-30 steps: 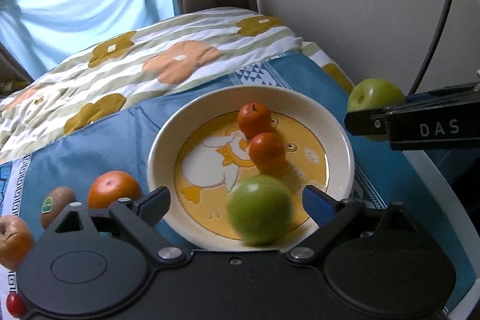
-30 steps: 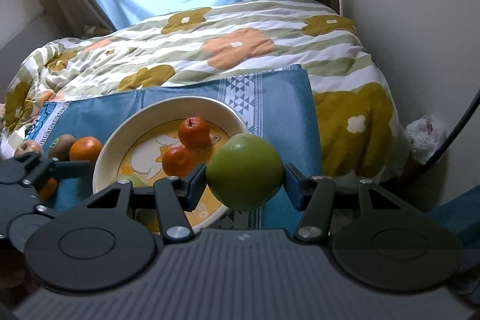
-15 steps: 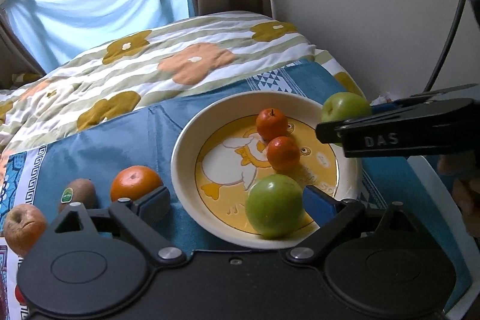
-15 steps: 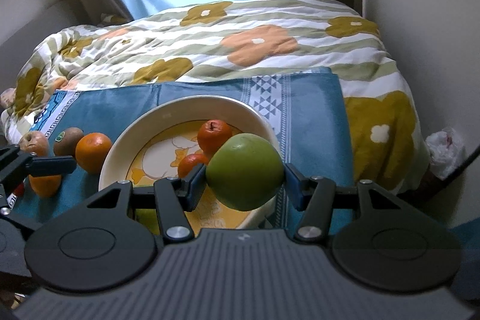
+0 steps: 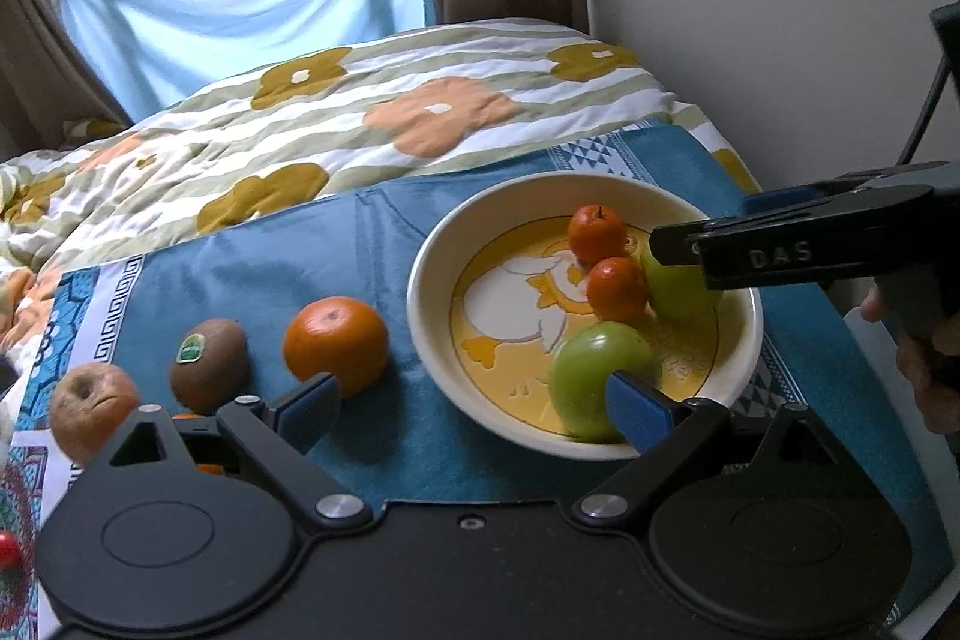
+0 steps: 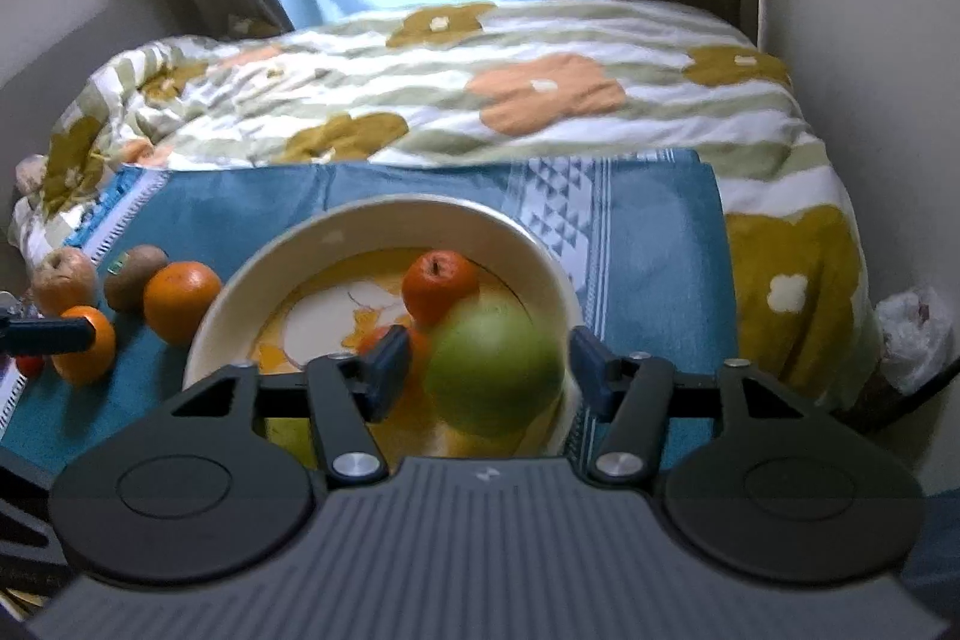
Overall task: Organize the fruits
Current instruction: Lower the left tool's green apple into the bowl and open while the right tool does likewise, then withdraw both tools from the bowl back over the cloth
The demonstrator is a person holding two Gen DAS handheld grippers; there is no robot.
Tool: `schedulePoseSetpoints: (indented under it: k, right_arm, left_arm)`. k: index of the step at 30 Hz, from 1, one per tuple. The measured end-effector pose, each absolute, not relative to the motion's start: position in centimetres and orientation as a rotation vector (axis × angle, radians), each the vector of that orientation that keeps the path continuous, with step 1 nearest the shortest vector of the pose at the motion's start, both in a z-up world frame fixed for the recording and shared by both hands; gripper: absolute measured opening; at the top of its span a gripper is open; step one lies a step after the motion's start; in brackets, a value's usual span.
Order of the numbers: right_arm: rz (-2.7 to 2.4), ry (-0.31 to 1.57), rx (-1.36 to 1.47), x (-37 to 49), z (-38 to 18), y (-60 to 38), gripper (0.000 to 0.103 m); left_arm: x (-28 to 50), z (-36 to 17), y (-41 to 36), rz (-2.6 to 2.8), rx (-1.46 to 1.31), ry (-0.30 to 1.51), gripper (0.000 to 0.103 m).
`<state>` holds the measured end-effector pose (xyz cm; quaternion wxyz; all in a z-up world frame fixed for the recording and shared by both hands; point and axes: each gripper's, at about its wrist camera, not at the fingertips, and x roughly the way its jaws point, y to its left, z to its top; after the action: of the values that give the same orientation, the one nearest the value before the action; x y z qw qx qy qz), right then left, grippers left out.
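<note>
The right gripper (image 6: 486,361) has carried its green apple (image 6: 495,364) over the plate (image 6: 384,226) and its fingers are now spreading apart, releasing it beside two small red fruits (image 6: 441,283). Withdraw slowly, preventing rolling. The left gripper (image 5: 474,400) is hovering, fingers apart, near the orange (image 5: 336,337).

Bowl (image 5: 432,244) sat on cloth (image 5: 384,244), bed (image 5: 360,100) behind at 12 o'clock. In bowl: two tangerines (image 5: 597,232) at 1 o'clock, one apple (image 5: 591,376) at 5, second apple (image 5: 675,289) at 3. Orange (image 5: 335,319), kiwi (image 5: 209,365), third apple (image 5: 90,400) in row at bowl's 9 o'clock.
</note>
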<state>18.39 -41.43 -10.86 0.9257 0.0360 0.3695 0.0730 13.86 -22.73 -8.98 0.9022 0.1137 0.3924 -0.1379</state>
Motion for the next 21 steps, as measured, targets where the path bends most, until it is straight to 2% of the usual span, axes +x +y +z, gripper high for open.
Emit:
schedulePoseSetpoints:
  k: [2, 21]
  right_arm:
    - [0.129, 0.735, 0.052, 18.0, -10.3, -41.2, 0.103]
    - [0.127, 0.726, 0.068, 13.5, -5.3, -39.7, 0.103]
  left_arm:
    - [13.7, -8.7, -22.4, -0.273, 0.229, 0.807, 0.098]
    - [10.4, -3.3, -18.3, -0.128, 0.206, 0.714, 0.101]
